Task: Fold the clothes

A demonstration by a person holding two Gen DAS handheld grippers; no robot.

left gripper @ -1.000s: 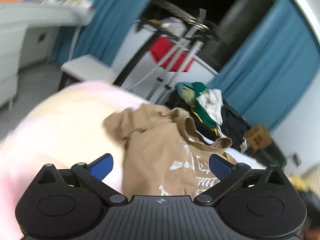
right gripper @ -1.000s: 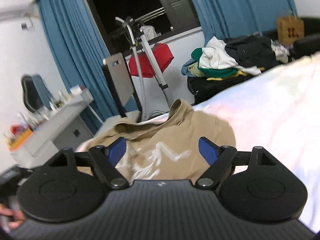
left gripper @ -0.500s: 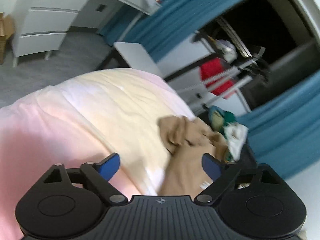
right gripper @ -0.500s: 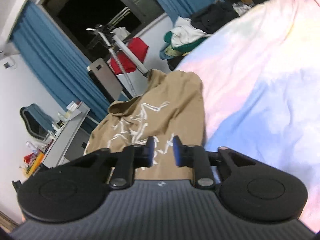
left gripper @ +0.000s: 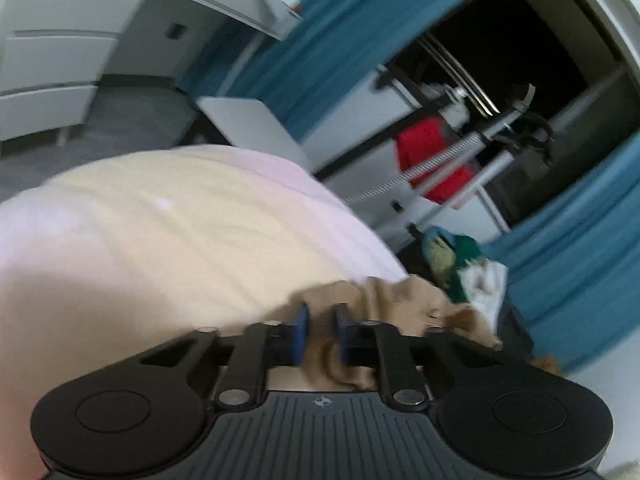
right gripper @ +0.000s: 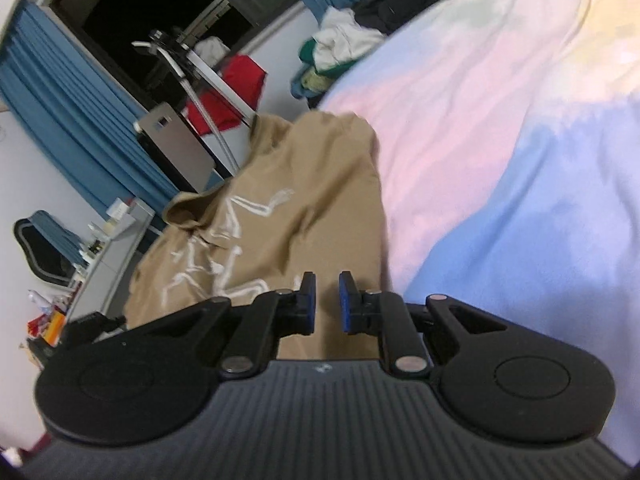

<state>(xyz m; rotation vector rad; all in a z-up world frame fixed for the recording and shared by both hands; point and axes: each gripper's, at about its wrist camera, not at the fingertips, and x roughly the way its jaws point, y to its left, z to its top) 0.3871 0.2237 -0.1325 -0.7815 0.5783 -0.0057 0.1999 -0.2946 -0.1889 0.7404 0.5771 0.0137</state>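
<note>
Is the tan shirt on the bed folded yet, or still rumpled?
Still rumpled: the tan shirt lies bunched and creased on the bed, its white print wrinkled, with no flat fold visible.

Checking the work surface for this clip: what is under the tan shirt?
The tan shirt lies on a pastel bedspread, pink, cream and blue, which shows all around it. Whatever sits directly beneath the cloth is covered, so nothing else can be confirmed there.
</note>
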